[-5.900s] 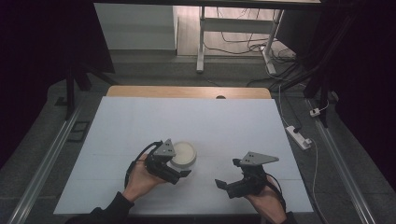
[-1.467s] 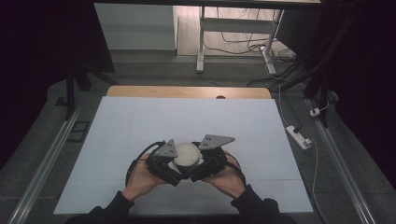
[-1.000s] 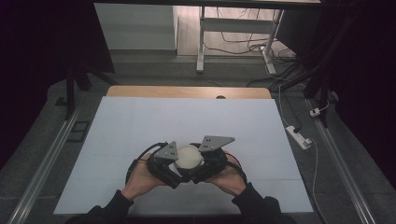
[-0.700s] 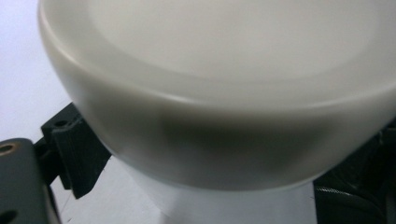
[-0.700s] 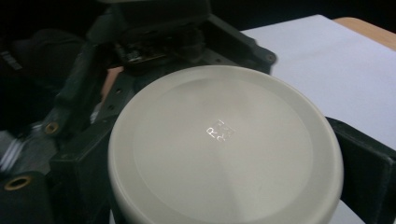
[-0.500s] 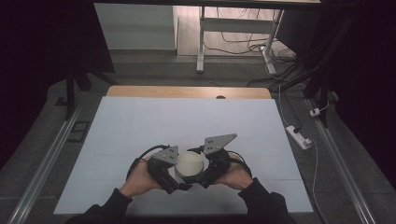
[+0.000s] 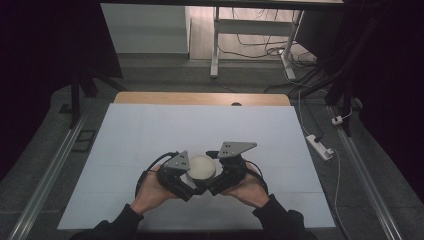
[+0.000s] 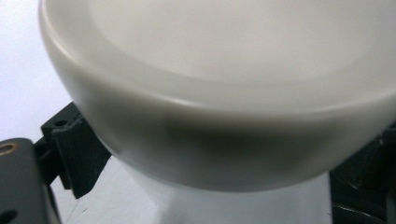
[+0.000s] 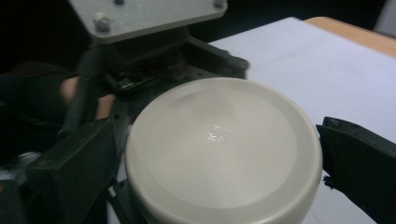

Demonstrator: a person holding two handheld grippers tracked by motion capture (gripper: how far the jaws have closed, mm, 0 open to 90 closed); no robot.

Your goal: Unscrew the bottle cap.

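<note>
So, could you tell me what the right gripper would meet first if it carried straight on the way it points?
The white lidded container, already between its jaws; beyond it, probably the left gripper.

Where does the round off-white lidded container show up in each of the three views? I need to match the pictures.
High view: the off-white container sits low and centre, between the left gripper and the right gripper.
Left gripper view: its lid edge and side cover the upper frame, very close.
Right gripper view: its round top sits at centre, between two black jaws.
Shared landmark: the white table cover, also at and.
</note>
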